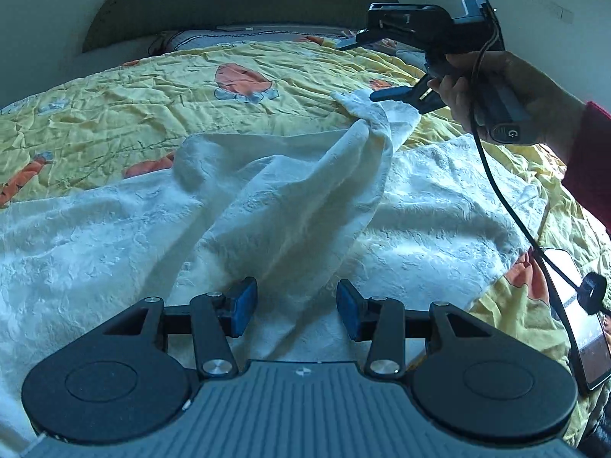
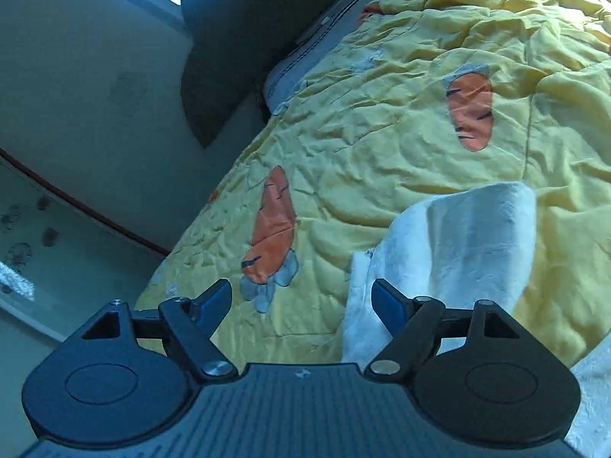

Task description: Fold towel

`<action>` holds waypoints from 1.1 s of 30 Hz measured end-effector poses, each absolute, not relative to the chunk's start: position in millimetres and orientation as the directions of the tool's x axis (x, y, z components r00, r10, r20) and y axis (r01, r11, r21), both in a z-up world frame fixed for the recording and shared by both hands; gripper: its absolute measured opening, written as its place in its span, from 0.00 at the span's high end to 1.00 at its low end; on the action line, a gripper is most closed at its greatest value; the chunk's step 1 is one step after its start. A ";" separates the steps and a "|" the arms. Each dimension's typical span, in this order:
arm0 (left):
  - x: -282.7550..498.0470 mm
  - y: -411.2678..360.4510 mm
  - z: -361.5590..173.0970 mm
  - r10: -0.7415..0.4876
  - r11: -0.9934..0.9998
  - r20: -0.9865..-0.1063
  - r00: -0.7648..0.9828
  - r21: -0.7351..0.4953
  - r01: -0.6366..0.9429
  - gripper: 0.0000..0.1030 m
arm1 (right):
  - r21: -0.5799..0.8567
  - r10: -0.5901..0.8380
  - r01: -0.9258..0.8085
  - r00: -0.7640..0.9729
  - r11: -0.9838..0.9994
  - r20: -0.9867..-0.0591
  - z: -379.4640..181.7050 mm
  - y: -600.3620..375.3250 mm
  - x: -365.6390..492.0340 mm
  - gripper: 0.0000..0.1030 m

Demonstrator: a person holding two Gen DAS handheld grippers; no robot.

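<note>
Both claws stand with their jaws apart and nothing between the blue pads. Left gripper (image 1: pixel 296 307) hovers low over the near part of the white towel (image 1: pixel 267 206), its fingers spread either side of a raised ridge of cloth without visibly touching it. Right gripper (image 1: pixel 364 68) is up at the far right of the left wrist view, held in a person's hand (image 1: pixel 492 91) with a red sleeve (image 1: pixel 592 160); its lower finger sits just beside the lifted tip of the towel, and from its own camera the gripper (image 2: pixel 301 307) shows an open gap with the towel edge (image 2: pixel 450 244) lying right of and beyond the fingers, not pinched.

The towel lies on a yellow quilt (image 1: pixel 152 87) printed with orange carrots (image 2: pixel 273 225), covering a bed. It is spread wide across the near half, wrinkled, with one corner pulled up into a twisted peak that leans far and to the right. No clean fold edge or stacked layer is visible, so I judge the folding barely begun. Still to do, by this reading: catch the corners, flatten the rumpled middle, lay one half over the other, and square the edges. A dark phone (image 1: pixel 584 316) with a black cable (image 1: pixel 500 191) rests at the near right, close to the towel's edge.
</note>
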State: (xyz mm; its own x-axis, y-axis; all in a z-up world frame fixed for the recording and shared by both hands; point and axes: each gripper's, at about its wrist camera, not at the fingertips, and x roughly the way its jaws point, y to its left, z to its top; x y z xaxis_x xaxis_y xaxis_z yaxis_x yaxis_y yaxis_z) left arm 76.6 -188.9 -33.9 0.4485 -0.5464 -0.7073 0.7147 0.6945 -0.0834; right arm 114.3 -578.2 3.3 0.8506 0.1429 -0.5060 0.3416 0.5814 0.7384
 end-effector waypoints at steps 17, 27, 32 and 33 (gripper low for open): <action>68.6 -190.0 -41.4 -0.576 0.674 -0.677 0.458 -0.075 0.735 0.35 | -0.175 -0.285 0.228 0.671 0.958 -0.684 14.4 -460.5 150.7 0.22; 70.2 -188.4 -42.4 -0.593 0.671 -0.668 0.450 -0.101 0.735 0.31 | 0.106 -0.282 0.453 0.704 0.885 -0.652 2.6 -530.6 119.1 0.77; 71.4 -188.1 -42.5 -0.593 0.675 -0.669 0.449 -0.108 0.730 0.31 | 0.344 -0.205 0.493 0.761 0.799 -0.615 5.0 -565.3 75.6 0.84; 71.6 -188.4 -42.1 -0.591 0.675 -0.670 0.450 -0.105 0.730 0.31 | 0.403 -0.174 0.491 0.774 0.773 -0.609 1.4 -572.6 69.4 0.84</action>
